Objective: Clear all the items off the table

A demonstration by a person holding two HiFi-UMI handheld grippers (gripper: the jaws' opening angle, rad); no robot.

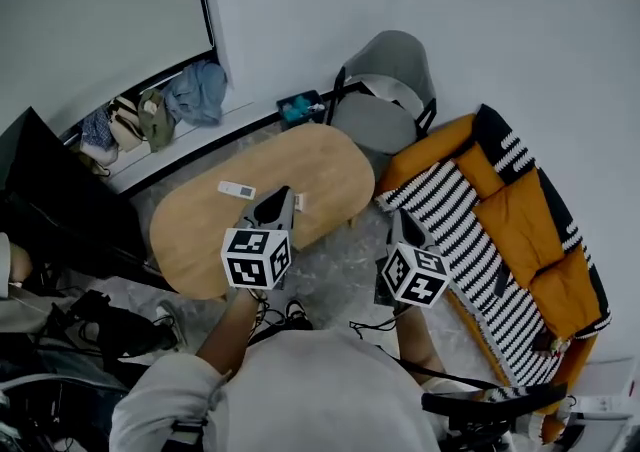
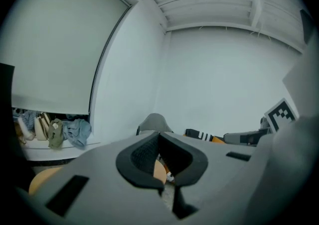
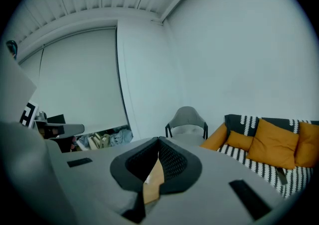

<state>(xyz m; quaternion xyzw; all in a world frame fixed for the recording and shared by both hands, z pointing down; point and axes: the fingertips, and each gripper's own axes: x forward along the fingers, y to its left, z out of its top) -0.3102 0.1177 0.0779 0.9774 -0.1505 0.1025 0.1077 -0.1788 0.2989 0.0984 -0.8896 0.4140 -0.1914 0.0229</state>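
Note:
An oval wooden table [image 1: 200, 230] carries a white remote [image 1: 236, 189] and a small white item [image 1: 299, 202] near its right side. My left gripper [image 1: 278, 204] hovers over the table's near middle, just right of the remote, its marker cube toward me. In the left gripper view its jaws [image 2: 159, 134] are shut with nothing between them. My right gripper [image 1: 399, 225] hangs off the table's right end, above the floor beside the sofa. Its jaws [image 3: 159, 141] are also shut and empty, with a sliver of the tabletop [image 3: 153, 181] showing behind them.
A grey chair [image 1: 388, 90] stands behind the table's far right end. A sofa [image 1: 500, 230] with orange cushions and a black-and-white striped throw runs along the right. Clothes [image 1: 160, 110] lie on the window ledge, a teal item [image 1: 298, 108] on the floor, a black screen [image 1: 50, 200] at left.

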